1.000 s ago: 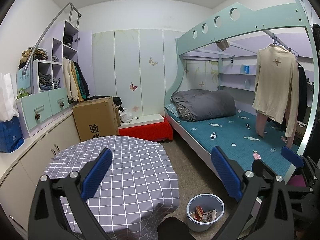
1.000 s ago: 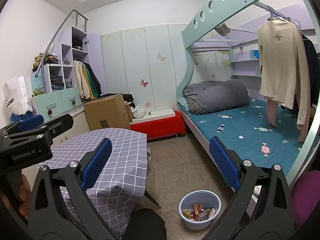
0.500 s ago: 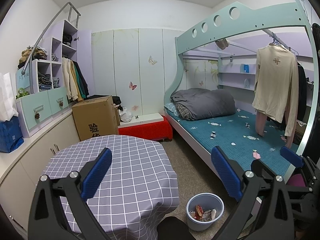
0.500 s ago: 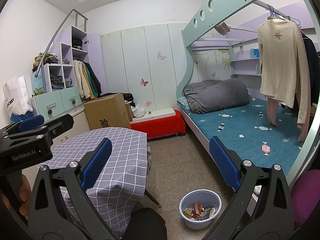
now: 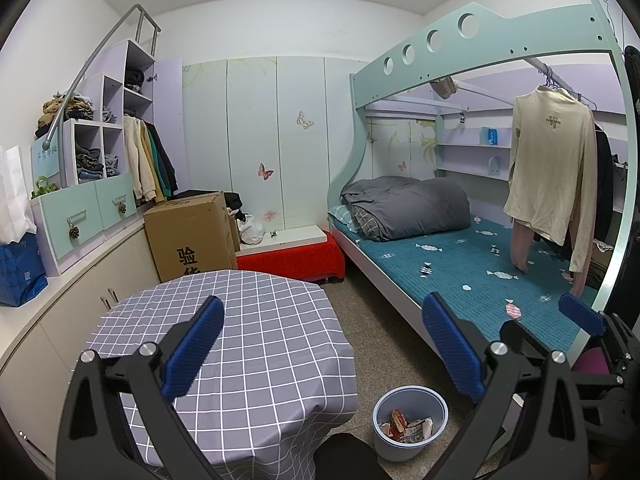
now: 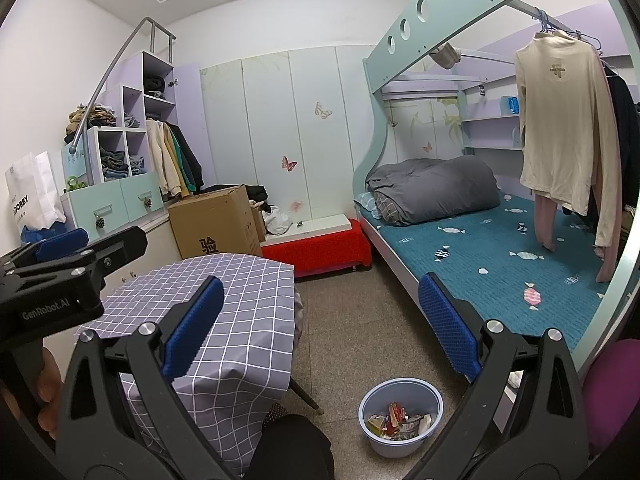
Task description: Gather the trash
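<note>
Two hand-held grippers point into a small bedroom, both raised above a table and holding nothing. Largest in view is the bunk bed (image 5: 472, 264), with a teal mattress cover, a folded grey duvet (image 5: 408, 208) at its far end, and a cream sweater (image 5: 552, 168) hanging from a rail beneath the upper bunk. Stepped lilac shelving (image 5: 100, 148) with folded clothes runs along the left wall. A cardboard box (image 5: 192, 240) stands on the floor behind the table, beside a low red-covered platform (image 5: 292, 260).

The round table (image 5: 256, 344) carries a grey checked cloth. Its surface shows no items.

The trash bin (image 5: 410, 420), a pale blue plastic tub, sits on the floor between the table and the bed frame. It contains crumpled wrappers (image 6: 396, 420) in red, yellow and white. On the mattress near the bed's front edge lies a pink sweet-shaped item (image 6: 531, 295); whether it is printed or loose cannot be determined.

The left gripper (image 5: 320, 352) has its blue-padded fingers spread wide, above the table's right edge. The right gripper (image 6: 320, 328) is likewise spread wide, over the floor between table and bed. A hand (image 6: 44, 396) grips the left unit's handle.
</note>
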A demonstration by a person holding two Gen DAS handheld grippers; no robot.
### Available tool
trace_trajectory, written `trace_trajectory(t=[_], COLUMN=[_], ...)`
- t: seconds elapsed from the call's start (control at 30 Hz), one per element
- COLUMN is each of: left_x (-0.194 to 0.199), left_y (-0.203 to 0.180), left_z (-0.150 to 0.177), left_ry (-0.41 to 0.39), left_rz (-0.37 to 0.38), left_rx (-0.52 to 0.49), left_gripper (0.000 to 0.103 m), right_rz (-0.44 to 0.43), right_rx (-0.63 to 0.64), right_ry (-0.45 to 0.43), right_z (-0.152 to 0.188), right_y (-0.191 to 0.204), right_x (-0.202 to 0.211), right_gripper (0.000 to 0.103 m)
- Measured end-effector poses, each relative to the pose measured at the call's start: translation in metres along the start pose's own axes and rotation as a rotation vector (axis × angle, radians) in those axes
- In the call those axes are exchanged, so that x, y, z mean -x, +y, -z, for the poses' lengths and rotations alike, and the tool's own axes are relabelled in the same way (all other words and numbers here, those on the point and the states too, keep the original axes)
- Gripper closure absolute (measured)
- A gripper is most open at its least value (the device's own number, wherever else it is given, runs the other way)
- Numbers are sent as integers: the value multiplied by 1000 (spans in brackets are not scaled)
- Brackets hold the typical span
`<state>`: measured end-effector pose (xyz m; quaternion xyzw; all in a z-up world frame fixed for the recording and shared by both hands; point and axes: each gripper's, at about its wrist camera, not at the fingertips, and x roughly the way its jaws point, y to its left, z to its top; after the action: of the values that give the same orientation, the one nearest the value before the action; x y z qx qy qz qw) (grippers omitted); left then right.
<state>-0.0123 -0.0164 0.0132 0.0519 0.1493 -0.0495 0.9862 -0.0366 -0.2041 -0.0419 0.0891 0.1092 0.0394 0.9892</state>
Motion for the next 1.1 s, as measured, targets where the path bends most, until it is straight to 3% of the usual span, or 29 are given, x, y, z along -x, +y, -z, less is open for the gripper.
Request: trace_trajectory(t=[1.1], left_x=[-5], left_y=[2], left_z=[3], left_ry=[10], left_rz=[6], left_rx=[-5], left_gripper=[6], right_rz=[-5], right_rx=[-1], right_ry=[12], right_z=[7], right_y=[-2], right_x=[-2], right_gripper=[7])
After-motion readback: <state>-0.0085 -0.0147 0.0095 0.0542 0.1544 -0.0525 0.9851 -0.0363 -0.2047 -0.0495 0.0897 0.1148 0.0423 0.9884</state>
